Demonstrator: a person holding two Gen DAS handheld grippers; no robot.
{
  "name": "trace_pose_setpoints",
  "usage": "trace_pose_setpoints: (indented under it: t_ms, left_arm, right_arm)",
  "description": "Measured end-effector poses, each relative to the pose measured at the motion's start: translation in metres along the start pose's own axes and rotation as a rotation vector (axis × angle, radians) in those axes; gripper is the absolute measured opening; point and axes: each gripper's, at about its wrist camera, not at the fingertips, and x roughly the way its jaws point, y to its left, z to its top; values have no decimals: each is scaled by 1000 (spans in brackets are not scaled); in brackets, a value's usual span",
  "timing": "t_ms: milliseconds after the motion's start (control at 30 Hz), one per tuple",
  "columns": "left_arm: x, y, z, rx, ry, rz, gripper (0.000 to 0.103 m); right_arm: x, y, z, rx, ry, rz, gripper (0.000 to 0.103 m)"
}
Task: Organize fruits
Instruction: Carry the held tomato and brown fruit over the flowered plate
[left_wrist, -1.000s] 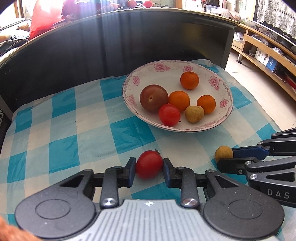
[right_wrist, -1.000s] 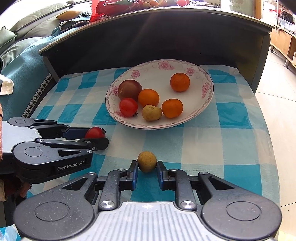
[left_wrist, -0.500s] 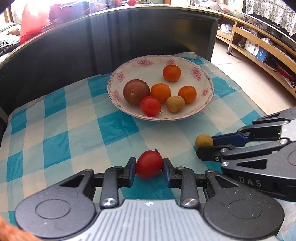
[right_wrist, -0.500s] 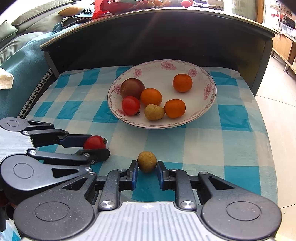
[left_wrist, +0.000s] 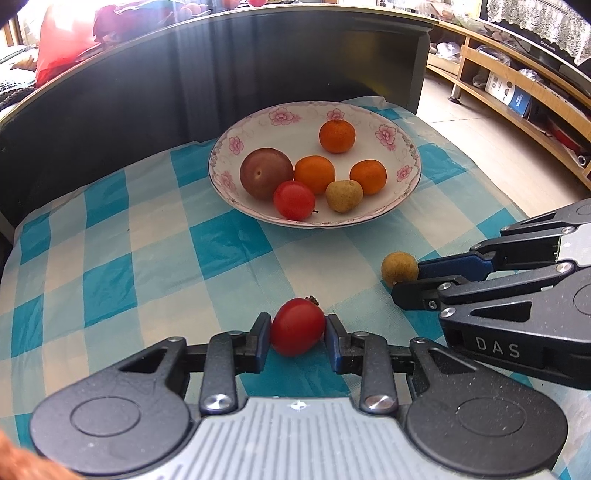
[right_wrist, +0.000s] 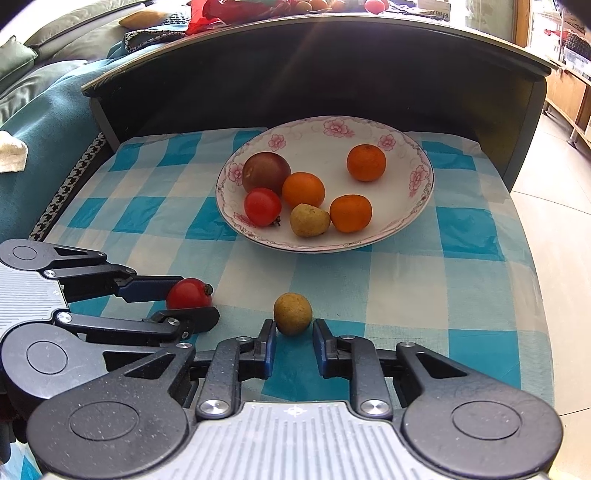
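Note:
A flowered white plate (left_wrist: 402, 205) (right_wrist: 413, 218) holds a dark plum, three tangerines, a red tomato and a tan fruit. My left gripper (left_wrist: 297, 334) is shut on a red tomato (left_wrist: 296, 331), low over the blue checked cloth; it also shows in the right wrist view (right_wrist: 188, 293). My right gripper (right_wrist: 293, 338) has its jaws parted around a small tan round fruit (right_wrist: 292, 313), which sits on the cloth just ahead of the fingertips, with gaps on both sides. The same fruit shows in the left wrist view (left_wrist: 399, 268).
A dark curved cabinet wall (left_wrist: 184, 85) rises behind the plate. The cloth's right edge (right_wrist: 532, 258) drops to a tiled floor. A teal sofa (right_wrist: 40, 122) lies to the left. Wooden shelves (left_wrist: 517, 85) stand at far right.
My right gripper has opened and the tan fruit now rests free on the cloth. Both grippers have drawn back from the plate. The left still grips the tomato.

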Motion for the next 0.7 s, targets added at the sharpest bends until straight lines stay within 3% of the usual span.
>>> trace_pose_setpoints:
  t_ms: [433, 700]
  left_arm:
    - [-11, -5, 2, 9, -6, 0, 39]
    - [-20, -4, 14, -11, -43, 5, 39]
  right_arm:
    - [-11, 5, 1, 10, -16, 21, 11]
    - [-20, 6, 8, 23, -59, 27, 5]
